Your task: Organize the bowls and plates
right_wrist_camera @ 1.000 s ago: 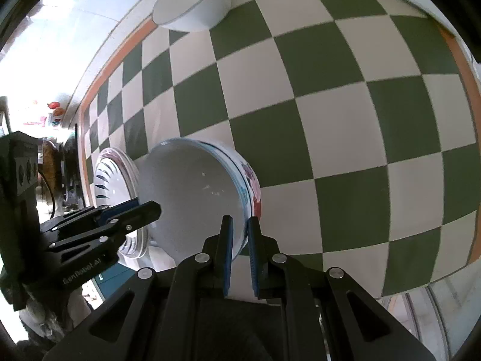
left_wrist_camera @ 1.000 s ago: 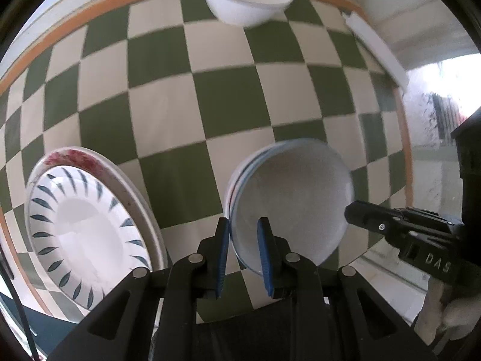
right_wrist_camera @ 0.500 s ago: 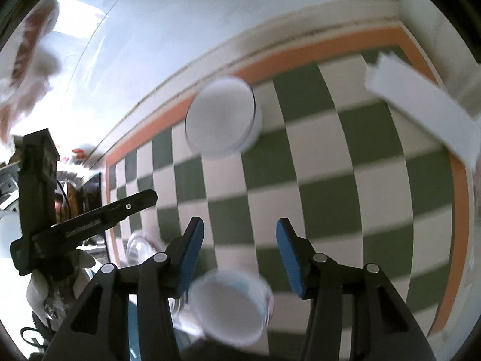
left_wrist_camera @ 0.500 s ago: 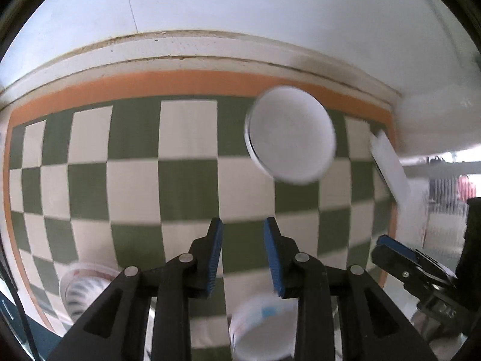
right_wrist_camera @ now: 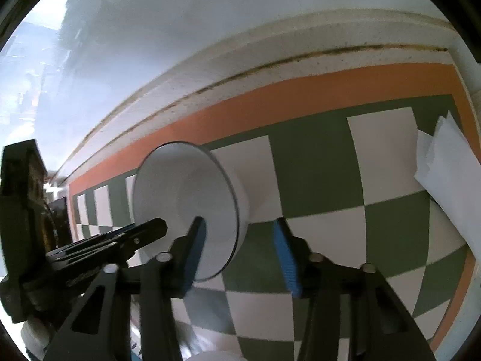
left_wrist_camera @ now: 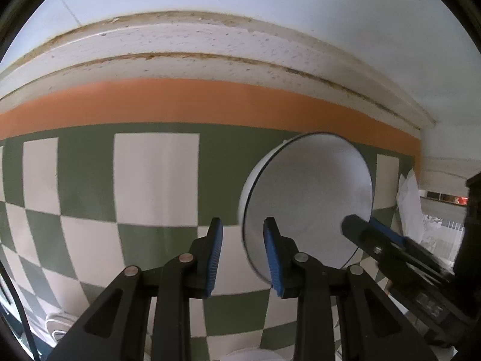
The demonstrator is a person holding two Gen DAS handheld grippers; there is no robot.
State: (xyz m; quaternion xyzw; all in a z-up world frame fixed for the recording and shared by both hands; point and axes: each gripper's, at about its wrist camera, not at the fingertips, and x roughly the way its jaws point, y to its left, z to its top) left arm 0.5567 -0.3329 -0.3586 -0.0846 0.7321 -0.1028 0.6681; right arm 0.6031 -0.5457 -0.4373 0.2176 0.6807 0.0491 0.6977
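A plain white bowl [left_wrist_camera: 309, 198] sits on the green-and-white checked cloth near the orange border at the back; it also shows in the right wrist view [right_wrist_camera: 186, 204]. My left gripper [left_wrist_camera: 242, 249] is open and empty, its right finger at the bowl's left rim. My right gripper [right_wrist_camera: 240, 246] is open and empty, its jaws standing either side of the bowl's right rim. The right gripper shows in the left wrist view [left_wrist_camera: 390, 249]. The left gripper shows in the right wrist view [right_wrist_camera: 120, 237]. A white rim [left_wrist_camera: 255, 355] peeks in at the bottom edge.
A white wall ledge [left_wrist_camera: 210, 45] runs right behind the table's back edge. A white sheet of paper [right_wrist_camera: 451, 177] lies at the right end of the cloth. Part of a plate [left_wrist_camera: 57, 325] shows at the lower left.
Both grippers let go of the patterned bowl, opened, and moved forward to the white bowl at the back. The patterned bowl and the plates have dropped out of view below.
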